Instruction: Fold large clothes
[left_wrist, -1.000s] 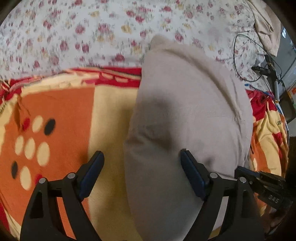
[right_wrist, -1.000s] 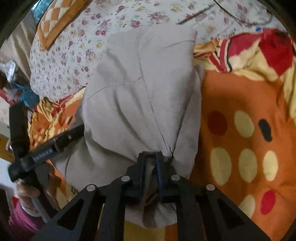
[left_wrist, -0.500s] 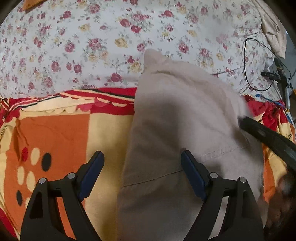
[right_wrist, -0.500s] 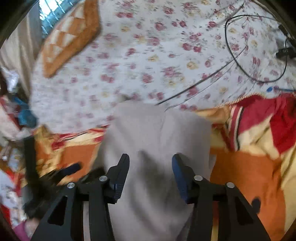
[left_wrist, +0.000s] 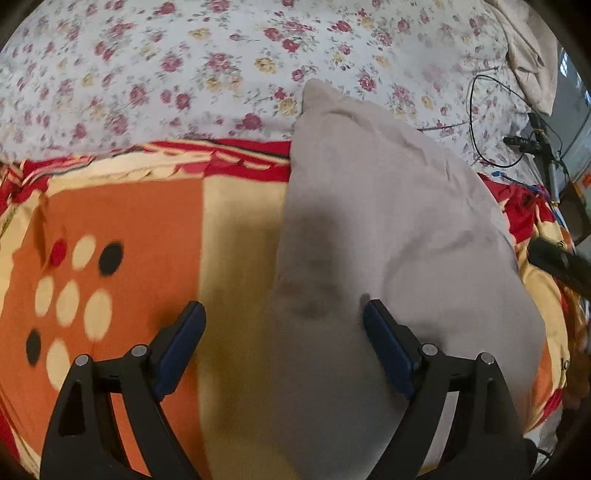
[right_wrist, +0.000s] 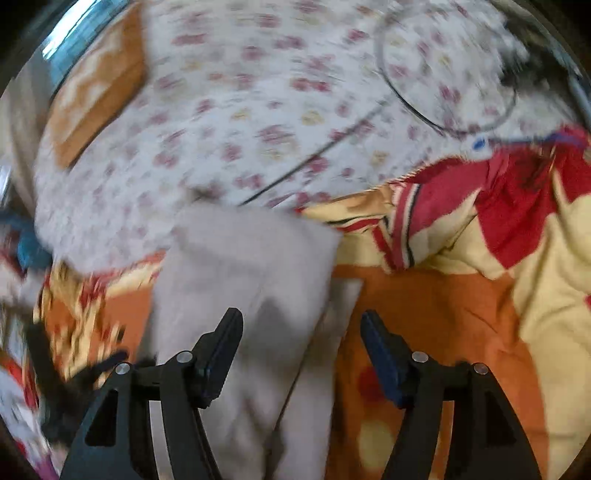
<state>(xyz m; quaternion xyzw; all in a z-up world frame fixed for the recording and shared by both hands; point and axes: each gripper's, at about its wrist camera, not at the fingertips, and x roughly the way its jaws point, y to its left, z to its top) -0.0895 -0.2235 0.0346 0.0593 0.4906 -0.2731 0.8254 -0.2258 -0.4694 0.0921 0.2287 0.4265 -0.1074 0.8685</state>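
Left wrist: grey garment (left_wrist: 388, 240) folded, lying on patterned blanket (left_wrist: 122, 221).

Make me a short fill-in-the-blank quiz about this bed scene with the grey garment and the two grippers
1. The folded grey fabric garment lies on an orange, cream and red patterned ____.
2. Beyond that, the bed is covered by a white sheet printed with ____.
3. The left gripper has its jaws ____, with nothing pinched between them.
4. The thin black cable lies in a ____ on the sheet.

Missing words: blanket; flowers; open; loop
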